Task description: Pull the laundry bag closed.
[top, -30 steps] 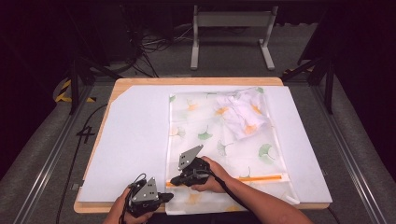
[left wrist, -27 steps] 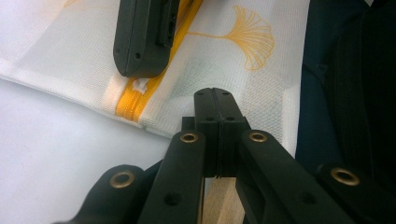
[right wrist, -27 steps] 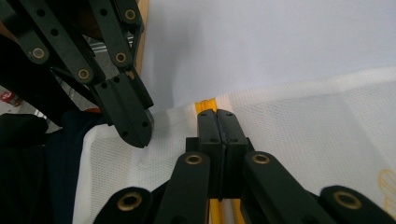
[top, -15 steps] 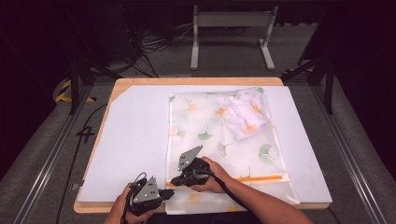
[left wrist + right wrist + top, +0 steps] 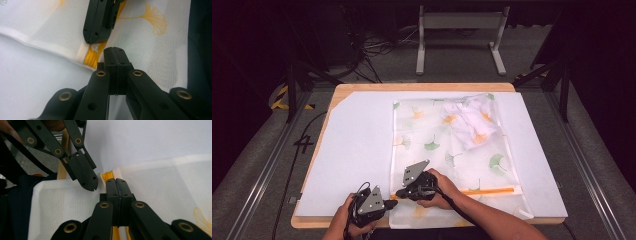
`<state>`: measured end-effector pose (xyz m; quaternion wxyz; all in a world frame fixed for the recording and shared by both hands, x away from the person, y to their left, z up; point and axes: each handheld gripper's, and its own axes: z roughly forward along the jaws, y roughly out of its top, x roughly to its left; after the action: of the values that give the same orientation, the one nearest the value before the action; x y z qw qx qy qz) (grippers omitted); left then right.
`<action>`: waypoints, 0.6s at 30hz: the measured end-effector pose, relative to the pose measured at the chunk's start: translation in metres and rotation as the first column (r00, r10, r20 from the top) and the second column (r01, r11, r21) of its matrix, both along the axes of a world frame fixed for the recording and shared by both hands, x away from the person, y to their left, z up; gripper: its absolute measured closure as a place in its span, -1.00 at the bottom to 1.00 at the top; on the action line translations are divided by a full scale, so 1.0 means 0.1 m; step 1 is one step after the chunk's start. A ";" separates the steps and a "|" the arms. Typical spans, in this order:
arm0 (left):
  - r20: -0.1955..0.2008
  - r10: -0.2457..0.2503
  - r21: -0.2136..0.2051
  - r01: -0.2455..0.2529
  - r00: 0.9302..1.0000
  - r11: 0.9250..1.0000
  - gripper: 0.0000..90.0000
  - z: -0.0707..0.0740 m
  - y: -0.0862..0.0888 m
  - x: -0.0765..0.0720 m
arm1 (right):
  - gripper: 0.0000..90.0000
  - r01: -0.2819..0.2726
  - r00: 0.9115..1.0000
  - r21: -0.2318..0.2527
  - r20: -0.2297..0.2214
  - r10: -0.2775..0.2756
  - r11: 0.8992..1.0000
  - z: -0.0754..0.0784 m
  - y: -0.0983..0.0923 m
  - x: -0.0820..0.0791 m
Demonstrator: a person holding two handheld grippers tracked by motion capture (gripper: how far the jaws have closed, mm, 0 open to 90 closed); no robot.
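Note:
A white mesh bag (image 5: 447,145) printed with ginkgo leaves lies flat on a white board (image 5: 357,145). A bundled white garment (image 5: 472,120) sits inside it at the far right. An orange zipper (image 5: 484,191) runs along the bag's near edge. My right gripper (image 5: 401,192) is shut, its tips lying on the zipper's left end (image 5: 107,175). My left gripper (image 5: 393,202) is shut too, and its tips (image 5: 114,50) almost touch the right gripper (image 5: 96,40) at that zipper end (image 5: 91,58). Whether either pinches something thin is hidden.
The board rests on a wooden table (image 5: 422,86) with its near edge under the person's forearms. Beyond the table stand a metal frame (image 5: 457,30) and loose cables (image 5: 377,45) on the floor. Dark rails run along both sides.

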<state>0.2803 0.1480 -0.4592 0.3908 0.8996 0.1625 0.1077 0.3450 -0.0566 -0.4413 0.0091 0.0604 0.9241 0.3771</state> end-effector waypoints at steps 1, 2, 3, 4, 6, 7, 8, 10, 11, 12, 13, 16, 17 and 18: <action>-0.004 -0.001 -0.004 0.001 1.000 1.000 1.00 0.00 0.01 0.00 | 1.00 0.007 1.000 -0.001 0.014 -0.007 1.000 0.00 0.00 -0.01; -0.006 -0.001 -0.006 0.001 1.000 1.000 1.00 0.00 0.01 0.00 | 1.00 0.007 1.000 0.000 0.026 -0.007 1.000 0.00 0.00 -0.02; -0.008 0.001 -0.005 -0.001 1.000 1.000 1.00 0.00 0.01 0.01 | 1.00 0.009 1.000 -0.006 0.029 -0.009 1.000 0.00 0.00 -0.03; -0.008 0.000 -0.003 0.000 1.000 1.000 1.00 0.00 0.00 0.01 | 1.00 0.012 1.000 -0.008 0.029 -0.012 1.000 0.00 0.01 -0.03; -0.008 0.001 0.000 -0.001 1.000 1.000 1.00 0.00 0.00 0.00 | 1.00 0.008 0.999 -0.009 0.042 -0.007 1.000 0.00 0.01 -0.04; -0.008 0.001 0.000 -0.001 1.000 1.000 1.00 0.00 0.00 0.00 | 1.00 0.008 0.999 -0.009 0.042 -0.007 1.000 0.00 0.01 -0.04; -0.021 0.003 -0.010 -0.003 1.000 1.000 1.00 0.00 0.01 0.01 | 1.00 0.014 0.999 -0.009 0.042 -0.014 1.000 0.01 0.00 -0.04; -0.027 0.005 -0.015 -0.005 1.000 1.000 1.00 -0.01 0.02 0.01 | 1.00 0.013 0.999 -0.012 0.044 -0.012 1.000 0.01 0.00 -0.05; -0.028 0.006 -0.015 -0.006 1.000 1.000 1.00 0.00 0.02 0.01 | 1.00 0.017 0.999 -0.015 0.040 -0.016 1.000 0.01 -0.02 -0.05; -0.026 0.004 -0.012 -0.005 1.000 1.000 1.00 0.00 0.02 0.01 | 1.00 0.013 0.999 -0.014 0.042 -0.012 1.000 0.01 -0.02 -0.05; -0.027 0.005 -0.013 -0.005 1.000 1.000 1.00 0.00 0.01 0.01 | 1.00 0.014 0.999 -0.015 0.043 -0.013 1.000 0.02 -0.02 -0.05; -0.028 0.006 -0.013 -0.006 1.000 1.000 1.00 0.00 0.02 0.01 | 1.00 0.012 0.999 -0.019 0.049 -0.011 1.000 0.02 -0.03 -0.05; -0.025 0.004 -0.011 -0.005 1.000 1.000 1.00 0.00 0.01 0.01 | 1.00 0.013 0.999 -0.015 0.047 -0.012 1.000 0.03 -0.03 -0.05; -0.025 0.005 -0.011 -0.005 1.000 1.000 1.00 0.00 0.01 0.01 | 1.00 0.015 0.999 -0.018 0.047 -0.014 1.000 0.03 -0.04 -0.05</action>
<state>0.2814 0.1494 -0.4594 0.3933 0.8984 0.1700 0.0967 0.3402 -0.0601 -0.4385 0.0342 0.0583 0.9266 0.3700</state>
